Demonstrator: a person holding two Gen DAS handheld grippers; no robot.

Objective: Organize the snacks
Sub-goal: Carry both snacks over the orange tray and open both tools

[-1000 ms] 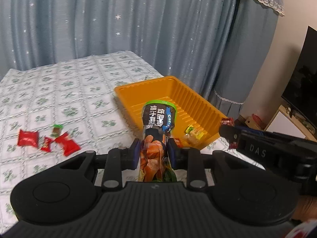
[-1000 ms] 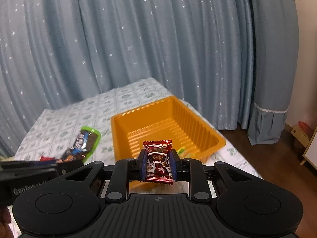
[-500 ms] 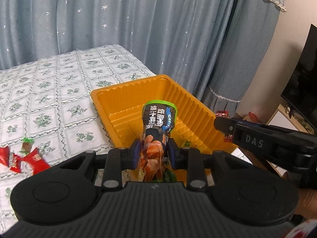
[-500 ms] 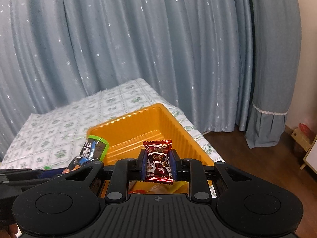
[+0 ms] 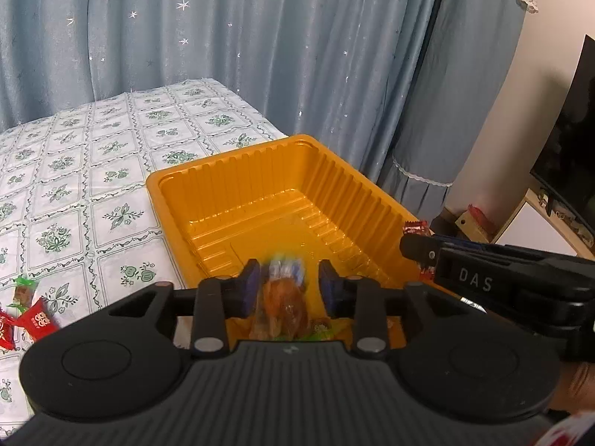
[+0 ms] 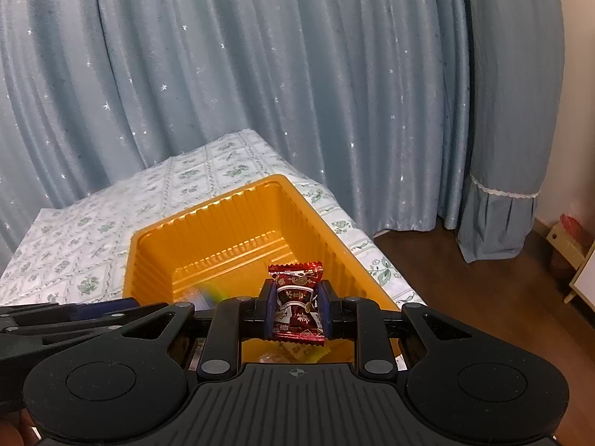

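Only the left wrist view shows the red candies [image 5: 35, 321] lying on the floral tablecloth [image 5: 74, 186] beside the orange tray [image 5: 238, 171]. The left gripper [image 5: 286, 288] has just been opening; its pads stand clear of a blurred snack packet [image 5: 284, 303] between them, over the tray. The right gripper [image 6: 295, 310] is clamped on a dark red candy [image 6: 296, 303] (also above the tray).

orange tray [image 5: 238, 171] far half bare | near end: loose snacks [image 6: 297, 351] | right rim: right claw [image 5: 416, 239]
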